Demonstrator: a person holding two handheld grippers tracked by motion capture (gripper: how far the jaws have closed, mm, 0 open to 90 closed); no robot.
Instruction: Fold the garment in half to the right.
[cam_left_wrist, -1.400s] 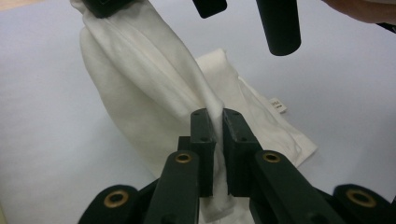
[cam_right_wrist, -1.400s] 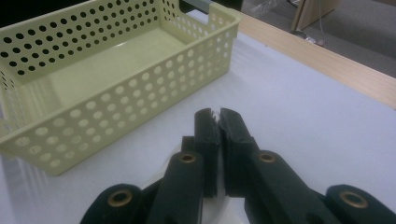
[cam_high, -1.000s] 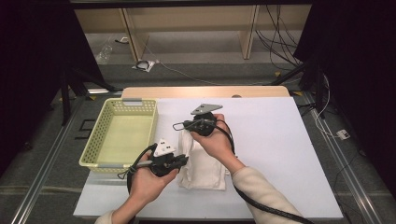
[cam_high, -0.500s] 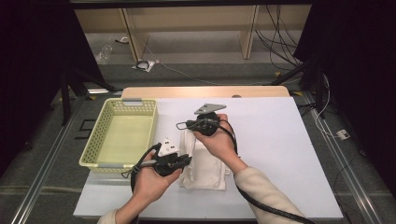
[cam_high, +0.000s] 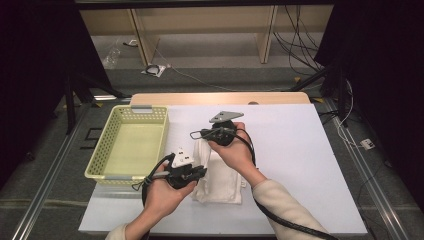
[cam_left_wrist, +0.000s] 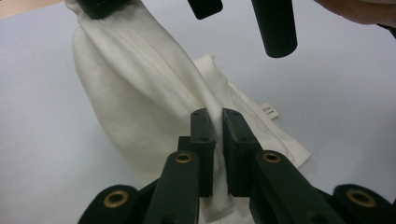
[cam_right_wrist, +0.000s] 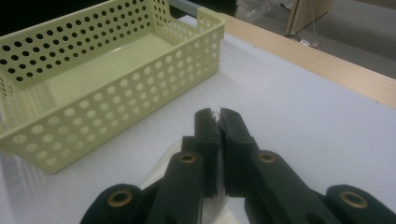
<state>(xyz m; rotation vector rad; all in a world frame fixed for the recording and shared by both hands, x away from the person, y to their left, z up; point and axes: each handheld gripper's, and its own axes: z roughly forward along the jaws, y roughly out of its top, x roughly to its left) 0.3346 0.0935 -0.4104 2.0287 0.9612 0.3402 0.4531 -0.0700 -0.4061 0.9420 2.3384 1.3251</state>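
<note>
While the cloth (cam_high: 217, 172) lies on the white tabletop (cam_high: 300, 150) just right of the basket (cam_high: 131, 145), each hand-held gripper pinches it — the left (cam_left_wrist: 214, 122) clamped on a raised fold at the near edge, the right (cam_right_wrist: 214, 116) on the far end.

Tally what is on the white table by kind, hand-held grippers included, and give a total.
White cloth: 1
Yellow-green perforated basket: 1
Hand-held grippers: 2, the left hand-held gripper and the right hand-held gripper, each shut on the cloth
Total: 4
</note>
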